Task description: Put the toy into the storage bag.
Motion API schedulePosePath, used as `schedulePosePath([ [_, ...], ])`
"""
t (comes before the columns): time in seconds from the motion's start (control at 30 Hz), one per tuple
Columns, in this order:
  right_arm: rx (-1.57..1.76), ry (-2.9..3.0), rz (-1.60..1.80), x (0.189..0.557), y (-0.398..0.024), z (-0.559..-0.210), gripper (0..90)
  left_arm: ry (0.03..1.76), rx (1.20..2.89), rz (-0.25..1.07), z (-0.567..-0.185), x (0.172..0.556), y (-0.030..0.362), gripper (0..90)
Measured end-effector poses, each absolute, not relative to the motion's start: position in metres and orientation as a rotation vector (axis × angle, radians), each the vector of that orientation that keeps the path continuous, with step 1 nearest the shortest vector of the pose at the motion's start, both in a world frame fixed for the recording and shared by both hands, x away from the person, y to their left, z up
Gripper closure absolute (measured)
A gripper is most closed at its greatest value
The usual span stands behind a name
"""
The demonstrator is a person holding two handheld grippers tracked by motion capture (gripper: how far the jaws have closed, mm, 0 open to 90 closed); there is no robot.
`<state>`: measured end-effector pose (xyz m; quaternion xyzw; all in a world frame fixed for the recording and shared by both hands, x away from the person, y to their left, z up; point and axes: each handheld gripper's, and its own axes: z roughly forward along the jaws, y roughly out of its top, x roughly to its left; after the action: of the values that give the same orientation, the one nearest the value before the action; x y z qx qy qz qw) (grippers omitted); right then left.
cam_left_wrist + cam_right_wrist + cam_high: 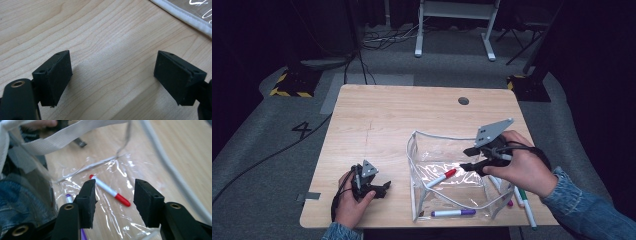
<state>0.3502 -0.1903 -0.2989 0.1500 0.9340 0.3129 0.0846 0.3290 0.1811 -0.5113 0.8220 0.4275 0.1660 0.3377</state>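
Dark room, grey carpet floor [257,165], cables, white frame [454,20] behind. Pale wood tabletop [377,120] bearing clear pouch [432,150]; red marker [110,190] inside. Right gripper [468,159] above pouch, jaws apart, empty. Left gripper [384,189] resting on tabletop, jaws apart.

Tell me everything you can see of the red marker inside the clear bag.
The red marker has a white barrel, a long red cap at one end and a small red tip at the other; it looks like plastic. It lies flat and slanted on the floor of the clear bag, capped, near the bag's middle. The right claw hangs open above it, without touching it. A purple marker lies apart, nearer the person.
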Motion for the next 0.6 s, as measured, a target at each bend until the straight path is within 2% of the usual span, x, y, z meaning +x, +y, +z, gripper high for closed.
schedulePosePath([
  [0.1, 0.543, 2.738, 0.967, 0.353, -0.209, -0.29, 57.5, 1.114, 2.142, 0.432, -0.511, 0.329, 0.181, 15.2],
  [0.33, 0.738, 2.609, 1.009, 0.352, -0.257, -0.278, 58.3, 1.114, 2.142, 0.432, -0.511, 0.329, 0.181, 15.1],
  [0.6, 0.942, 2.49, 0.977, 0.354, -0.312, -0.285, 59.9, 1.114, 2.142, 0.432, -0.511, 0.329, 0.181, 15.2],
])
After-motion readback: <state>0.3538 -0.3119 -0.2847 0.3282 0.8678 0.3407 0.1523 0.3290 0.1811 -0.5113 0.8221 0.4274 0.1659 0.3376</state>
